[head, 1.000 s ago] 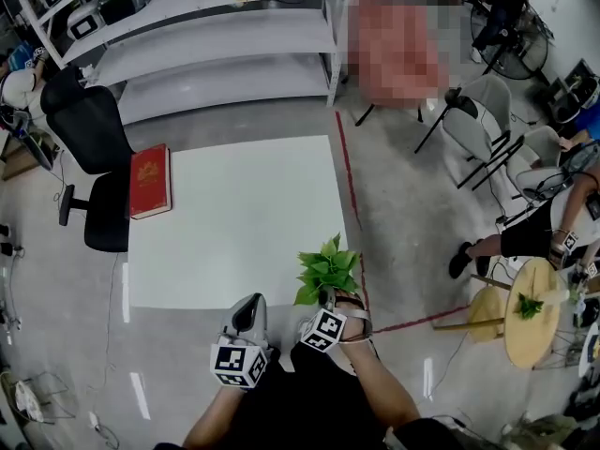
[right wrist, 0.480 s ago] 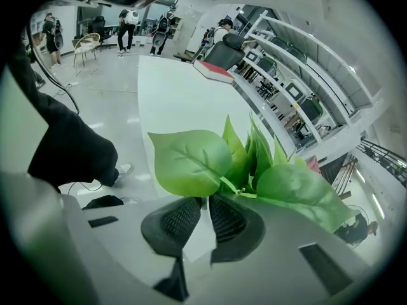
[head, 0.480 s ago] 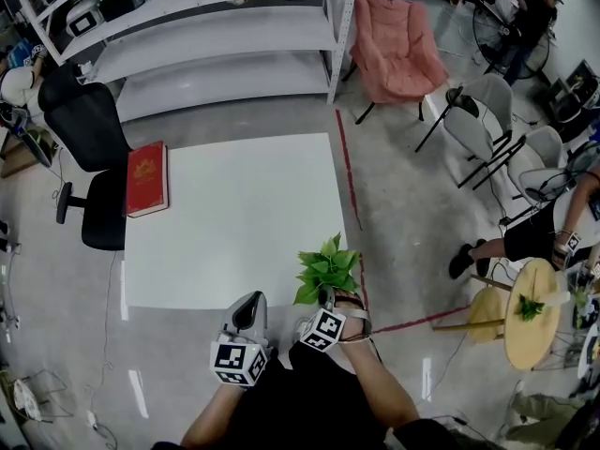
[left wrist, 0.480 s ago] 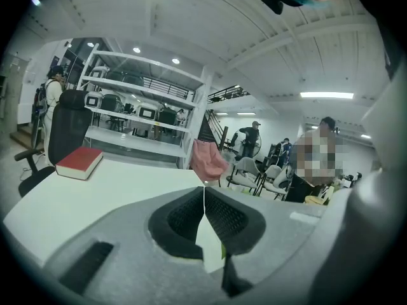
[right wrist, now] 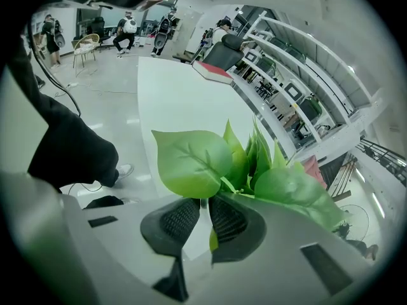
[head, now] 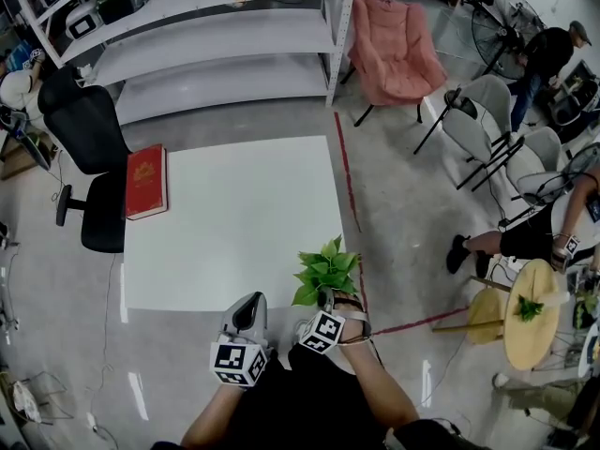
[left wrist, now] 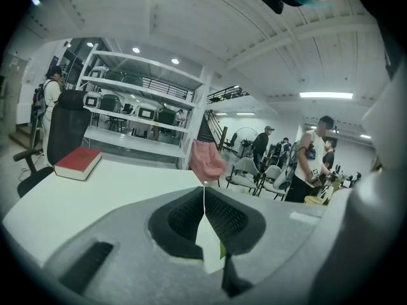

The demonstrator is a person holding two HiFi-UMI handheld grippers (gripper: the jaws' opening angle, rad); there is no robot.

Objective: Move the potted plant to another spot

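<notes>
The potted plant (head: 326, 268) shows as a tuft of bright green leaves over the near right corner of the white table (head: 234, 214). Its pot is hidden under the leaves and the gripper. My right gripper (head: 330, 298) comes at it from the near side; in the right gripper view the jaws stand almost together at the plant's base (right wrist: 248, 164), so the right gripper (right wrist: 205, 208) is shut on it. My left gripper (head: 248, 300) hovers at the table's near edge, left of the plant. Its jaws meet at the tips with nothing between them (left wrist: 204, 199).
A red book (head: 148, 181) lies at the table's far left edge, next to a black office chair (head: 89, 139). White shelving (head: 216, 36) stands behind. A pink chair (head: 394, 50), grey chairs (head: 478, 120), a seated person (head: 534, 232) and a round wooden table (head: 530, 312) fill the right side.
Both grippers and the plant have stayed where they were. Only a person in the far right background has walked further right.
</notes>
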